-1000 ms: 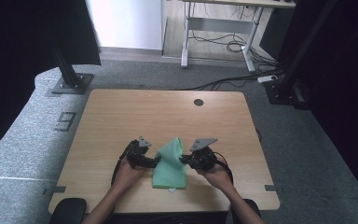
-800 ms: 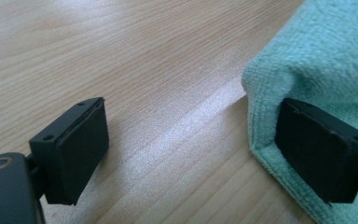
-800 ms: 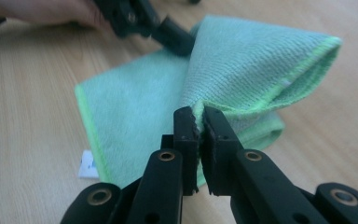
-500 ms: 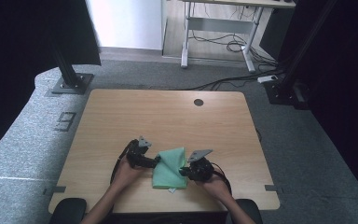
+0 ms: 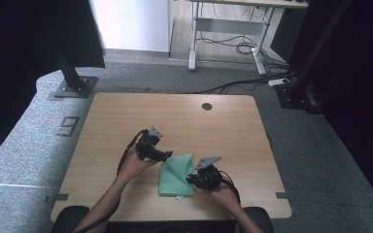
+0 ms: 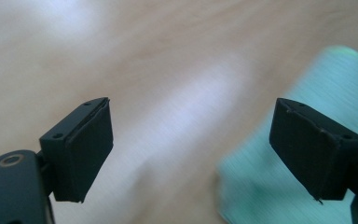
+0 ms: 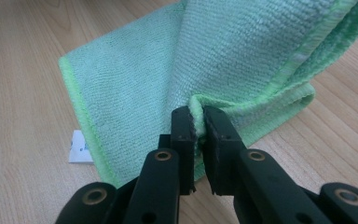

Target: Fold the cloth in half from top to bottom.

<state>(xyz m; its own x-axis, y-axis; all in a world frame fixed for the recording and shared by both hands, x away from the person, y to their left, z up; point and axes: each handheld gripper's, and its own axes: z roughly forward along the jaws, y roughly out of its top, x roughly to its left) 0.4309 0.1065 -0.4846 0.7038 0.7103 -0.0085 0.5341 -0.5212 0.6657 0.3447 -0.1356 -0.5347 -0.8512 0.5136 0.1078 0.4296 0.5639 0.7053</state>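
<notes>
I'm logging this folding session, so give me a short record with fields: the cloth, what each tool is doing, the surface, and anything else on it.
cloth: green microfibre cloth, partly folded, lying flat near the table's front edge
label: small white tag sticking out from under the cloth's edge
right tool: shut on a folded edge of the cloth, pinched between both jaws
left tool: open, jaws wide apart, nothing between them, beside the cloth's left edge
surface: light wooden table with a round cable hole near its far edge

Your left gripper point(image 5: 167, 156) & right gripper point(image 5: 190, 179): black, flat square pads point(image 6: 86, 149), brass rivets, grey plates, black cables; arms bare.
</notes>
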